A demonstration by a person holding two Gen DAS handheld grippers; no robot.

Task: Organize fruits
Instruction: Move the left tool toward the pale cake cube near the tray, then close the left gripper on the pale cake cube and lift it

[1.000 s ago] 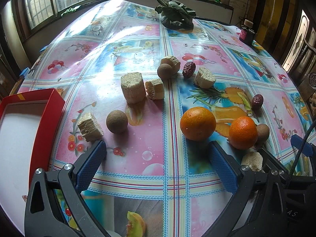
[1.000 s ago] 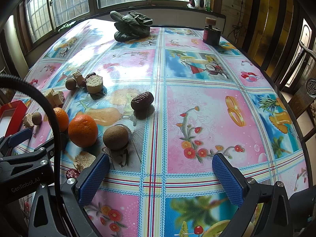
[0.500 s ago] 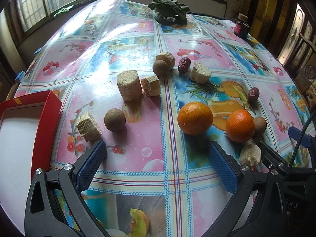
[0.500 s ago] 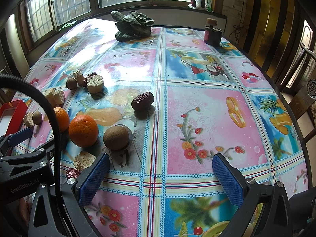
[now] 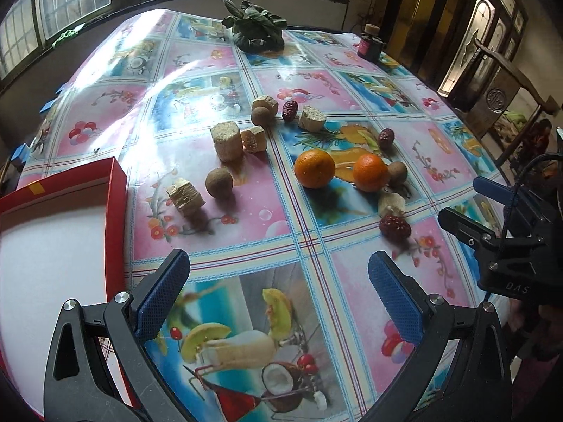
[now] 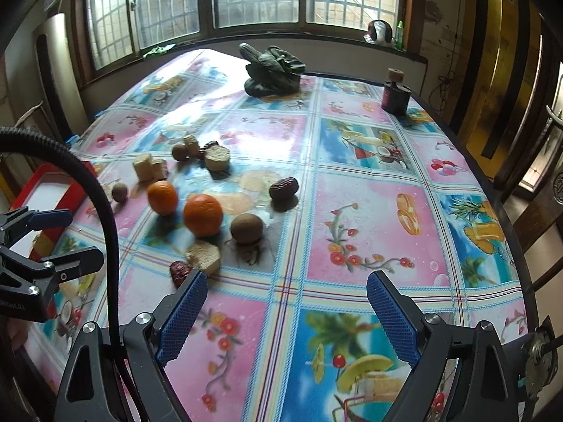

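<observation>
Two oranges (image 5: 314, 168) (image 5: 371, 172) lie mid-table among brown round fruits (image 5: 219, 183), red dates (image 5: 394, 227) and beige cut chunks (image 5: 227, 140). A red box (image 5: 116, 183) with a white inside sits at the left edge. My left gripper (image 5: 279, 292) hangs open above the near tablecloth, short of the fruits, with nothing between its fingers. My right gripper (image 6: 286, 313) is closing a little, still wide and empty; a date (image 6: 179, 270) lies just beyond its left fingertip. Each gripper shows in the other's view, the right gripper (image 5: 468, 204) and the left gripper (image 6: 77, 237).
A bunch of dark leafy greens (image 5: 255, 31) and a dark jar (image 5: 368, 42) stand at the far end of the table. A wooden chair (image 5: 506, 95) is at the right side. A black cable (image 6: 102, 204) arcs across the left of the right wrist view.
Both grippers have drawn back and risen, so the fruits sit farther off and more near tablecloth shows. The right gripper's fingers have come slightly closer together.
</observation>
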